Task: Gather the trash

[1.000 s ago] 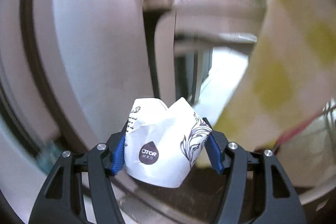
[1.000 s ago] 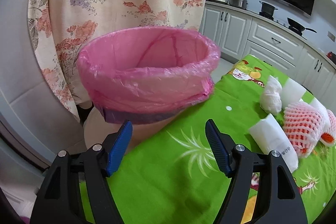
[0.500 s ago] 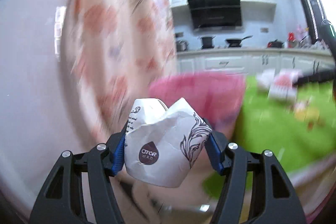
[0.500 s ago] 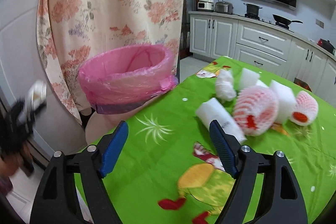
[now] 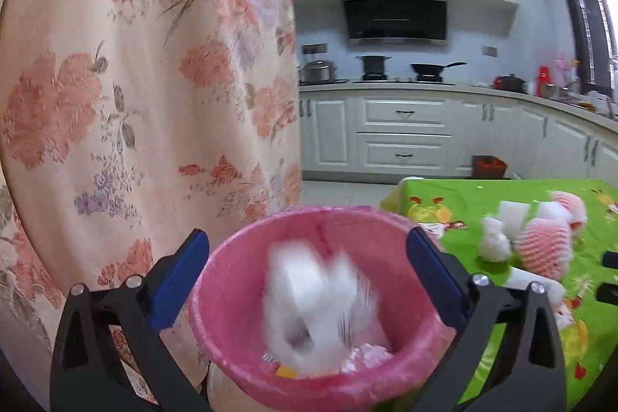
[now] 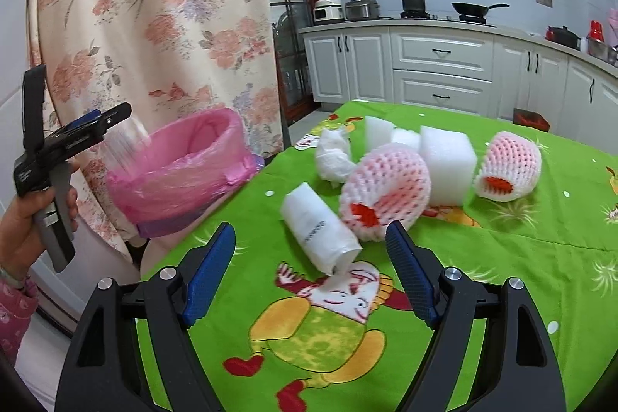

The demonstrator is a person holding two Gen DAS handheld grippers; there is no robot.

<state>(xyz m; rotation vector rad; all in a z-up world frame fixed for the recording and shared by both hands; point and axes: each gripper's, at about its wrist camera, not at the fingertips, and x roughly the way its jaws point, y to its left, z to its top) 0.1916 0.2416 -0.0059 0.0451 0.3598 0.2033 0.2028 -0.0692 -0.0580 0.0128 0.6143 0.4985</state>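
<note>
White kitchen cabinets (image 6: 440, 60) and a floral curtain (image 5: 135, 83) are seen behind a table under a green cartoon tablecloth (image 6: 502, 257). On the cloth are counted two pink foam fruit nets (image 6: 386, 188), one rolled white wrapper (image 6: 320, 230), one crumpled tissue (image 6: 334, 157); the white foam blocks (image 6: 448, 165) overlap, count unclear. One pink-lined bin (image 5: 231, 315) is seen at the table's edge. Left gripper (image 5: 309, 280): jaws opening, a blurred paper cup (image 5: 316, 307) falling free into the bin. Right gripper (image 6: 311, 269): jaws apart, nothing held.

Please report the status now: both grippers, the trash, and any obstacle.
Left gripper opening, crumpled paper cup falling into pink-lined bin. Right gripper open, empty, facing white wrapped roll on table. No obstacle seen.
</note>
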